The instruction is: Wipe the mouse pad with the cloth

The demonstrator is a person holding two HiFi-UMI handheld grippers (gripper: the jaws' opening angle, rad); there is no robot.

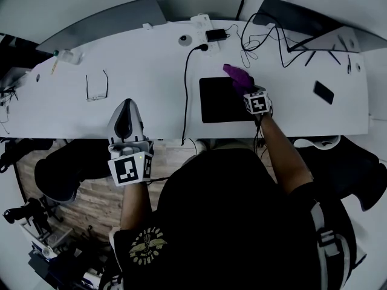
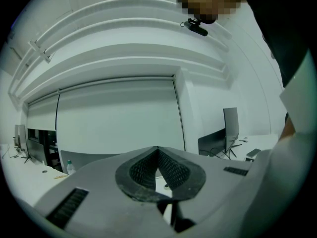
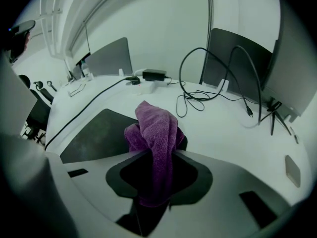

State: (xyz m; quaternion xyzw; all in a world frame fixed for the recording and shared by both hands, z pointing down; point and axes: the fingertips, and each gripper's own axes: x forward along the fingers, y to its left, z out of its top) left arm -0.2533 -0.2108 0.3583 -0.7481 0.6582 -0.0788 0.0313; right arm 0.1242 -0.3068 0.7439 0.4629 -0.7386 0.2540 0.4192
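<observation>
A black mouse pad [image 1: 221, 99] lies on the white desk, right of centre; in the right gripper view the mouse pad [image 3: 96, 133] shows at lower left. My right gripper [image 1: 243, 84] is shut on a purple cloth [image 1: 237, 75], which bunches over the pad's far right corner. In the right gripper view the cloth [image 3: 156, 135] is pinched between the jaws of the right gripper [image 3: 159, 155] and folds forward onto the pad. My left gripper [image 1: 125, 115] rests at the desk's near edge, jaws closed and empty; its own view shows the left gripper [image 2: 157, 155] tilted up at a wall.
A black cable [image 1: 187, 89] runs down the desk just left of the pad. Glasses [image 1: 96, 87] lie at the left, a phone [image 1: 323, 92] at the right. Loose cables [image 3: 213, 83] and a power strip [image 1: 202, 26] lie beyond the pad, before two monitors [image 1: 100, 23].
</observation>
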